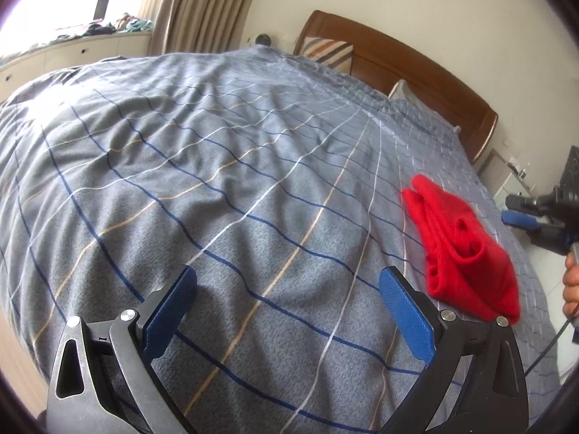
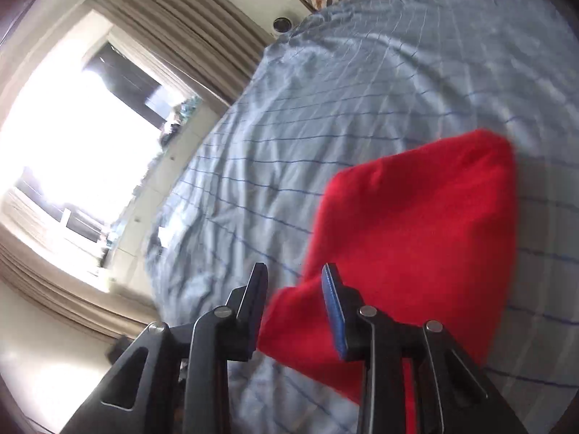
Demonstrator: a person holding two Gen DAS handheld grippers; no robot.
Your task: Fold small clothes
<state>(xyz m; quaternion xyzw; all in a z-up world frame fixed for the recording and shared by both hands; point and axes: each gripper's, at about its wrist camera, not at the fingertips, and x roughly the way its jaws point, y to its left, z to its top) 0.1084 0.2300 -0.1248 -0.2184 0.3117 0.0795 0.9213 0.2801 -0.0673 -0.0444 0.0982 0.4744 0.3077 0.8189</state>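
A small red garment [image 1: 463,249] lies folded in a bundle on the grey checked bedspread [image 1: 217,181], near the bed's right edge. My left gripper [image 1: 287,282] is wide open and empty above the bedspread, to the left of the garment. My right gripper [image 1: 521,213] shows at the far right, beyond the garment. In the right wrist view the right gripper [image 2: 295,275] is open, with a gap between its blue pads, and holds nothing. The red garment [image 2: 409,238] lies just ahead of it and under its right finger.
A wooden headboard [image 1: 398,61] and a striped pillow [image 1: 333,52] stand at the far end of the bed. A window with beige curtains [image 1: 195,7] and a low white cabinet [image 1: 54,58] with clothes on top lie beyond the bed's left side. A hand [image 1: 571,282] holds the right gripper.
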